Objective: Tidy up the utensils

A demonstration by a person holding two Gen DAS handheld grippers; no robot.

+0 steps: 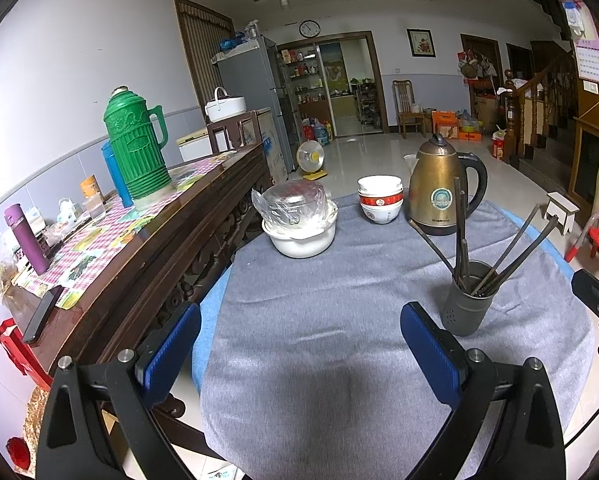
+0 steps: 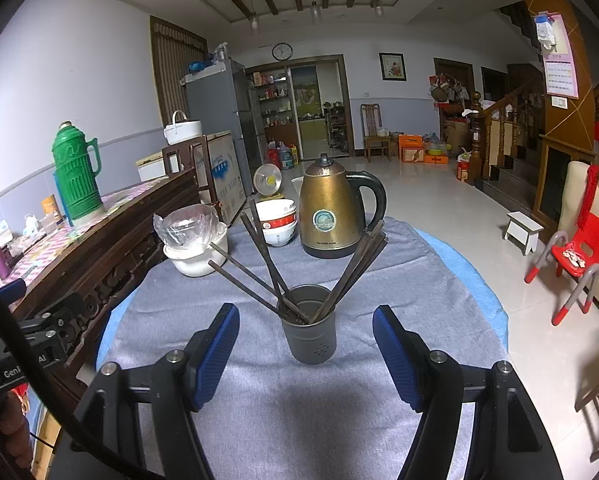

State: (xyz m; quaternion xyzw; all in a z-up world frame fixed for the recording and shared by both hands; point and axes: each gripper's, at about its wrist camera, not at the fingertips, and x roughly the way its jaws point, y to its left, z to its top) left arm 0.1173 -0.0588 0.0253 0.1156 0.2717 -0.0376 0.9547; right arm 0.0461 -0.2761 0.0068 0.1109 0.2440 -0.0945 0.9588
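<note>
Several chopsticks [image 2: 275, 276], lower ends hidden, holder [image 2: 313, 340]

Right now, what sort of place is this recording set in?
Likely a home's dining and living room: a grey-clothed table with stacked white bowls, a grey refrigerator, and a wooden staircase.

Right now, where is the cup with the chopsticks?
The cup stands on the grey cloth, straight ahead of the right tongs in the right wrist view, with the kettle behind it.
</note>
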